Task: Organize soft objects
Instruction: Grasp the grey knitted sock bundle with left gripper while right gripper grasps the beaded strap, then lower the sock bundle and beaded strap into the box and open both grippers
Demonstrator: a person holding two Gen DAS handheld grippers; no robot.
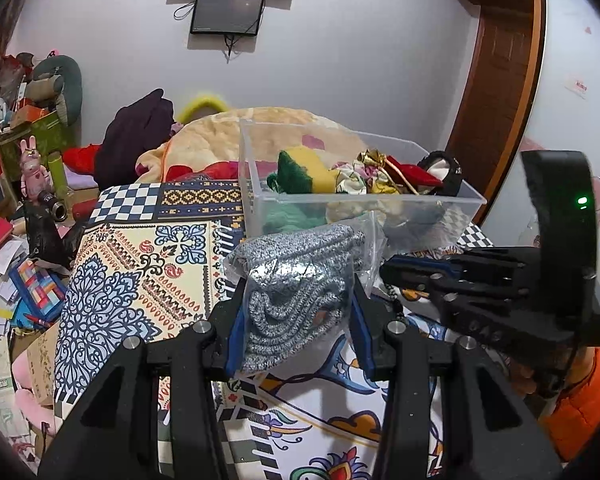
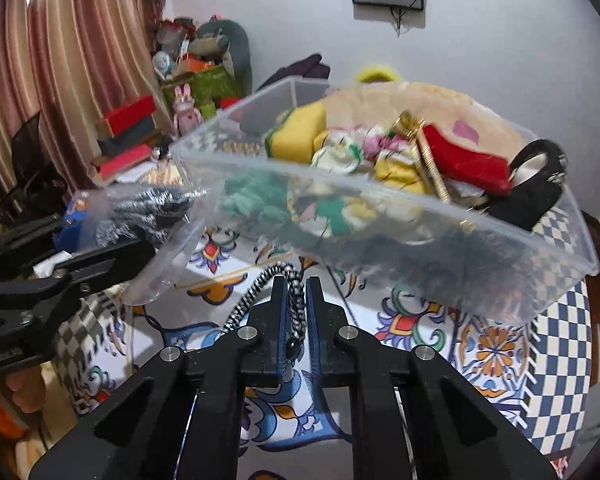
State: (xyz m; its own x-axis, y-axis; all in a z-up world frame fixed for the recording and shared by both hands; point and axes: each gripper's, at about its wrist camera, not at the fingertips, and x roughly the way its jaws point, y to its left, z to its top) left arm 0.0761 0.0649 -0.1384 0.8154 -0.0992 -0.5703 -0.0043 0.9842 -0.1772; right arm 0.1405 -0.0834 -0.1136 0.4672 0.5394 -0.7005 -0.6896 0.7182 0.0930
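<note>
My left gripper point(image 1: 298, 304) is shut on a clear plastic bag holding a grey knitted piece point(image 1: 296, 264), lifted above the patterned cloth just in front of the clear plastic bin point(image 1: 380, 200). The same bag point(image 2: 140, 208) shows at the left of the right wrist view, beside the bin's near corner. My right gripper point(image 2: 296, 284) is shut on a black-and-white braided cord point(image 2: 256, 292) that trails left over the cloth. In the left wrist view the right gripper point(image 1: 388, 272) sits to the right of the bag. The bin point(image 2: 380, 192) holds a green and yellow knit, floral cloths, a red pouch and a black band.
A patterned tablecloth point(image 1: 140, 264) covers the table. Behind the bin lies a beige blanket point(image 1: 220, 132) with dark clothing. Clutter of books, boxes and toys point(image 1: 28, 240) fills the left side. A curtain point(image 2: 60, 60) hangs at left, and a wooden door frame point(image 1: 500, 80) is at right.
</note>
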